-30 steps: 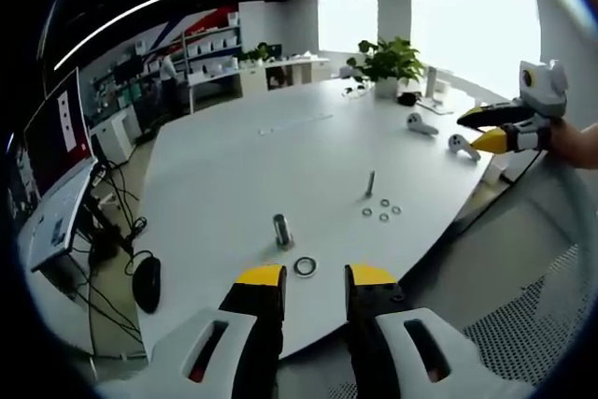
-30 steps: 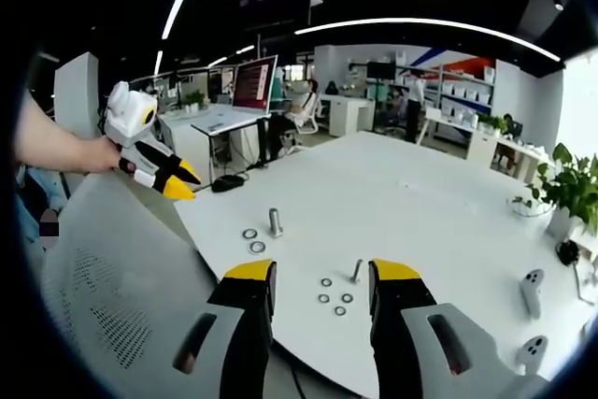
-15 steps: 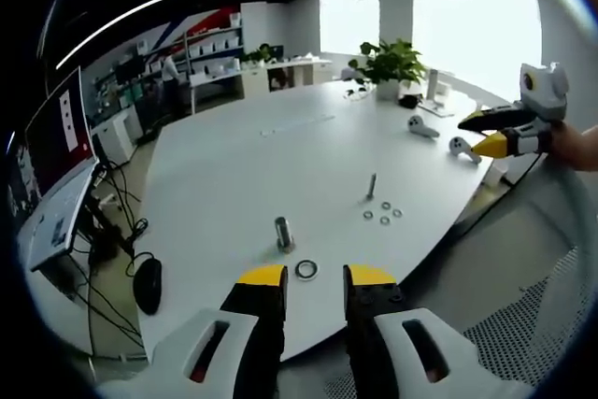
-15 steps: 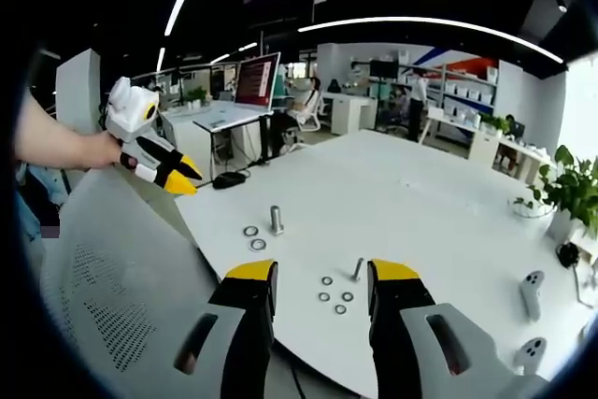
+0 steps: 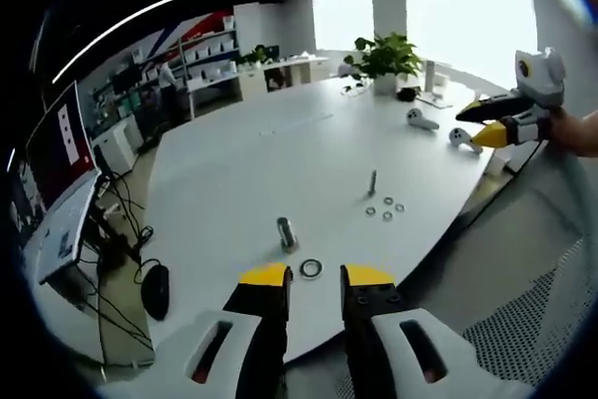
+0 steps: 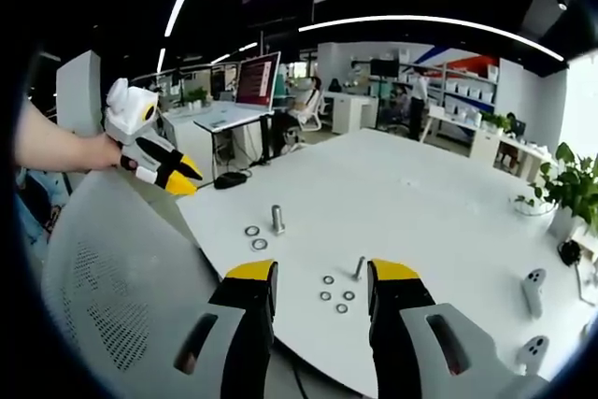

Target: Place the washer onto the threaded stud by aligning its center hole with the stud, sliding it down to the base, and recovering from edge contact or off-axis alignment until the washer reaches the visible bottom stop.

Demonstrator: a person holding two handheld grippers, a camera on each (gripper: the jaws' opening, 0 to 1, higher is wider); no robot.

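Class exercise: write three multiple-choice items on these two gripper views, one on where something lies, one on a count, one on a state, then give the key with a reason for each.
1. Where do the small washers lie?
A. threaded on the thin stud
B. flat on the table beside the thin stud
C. in the right claw

2. How many large washers lie by the thick stud in the right gripper view?
A. two
B. five
C. none

3. How is the right claw?
A. shut on a washer
B. open, holding nothing
C. shut empty

Key: B, the rings sit on the white table at the foot of the thin stud; A, two large washers lie next to the thick stud; B, a wide empty gap shows between its yellow tips.
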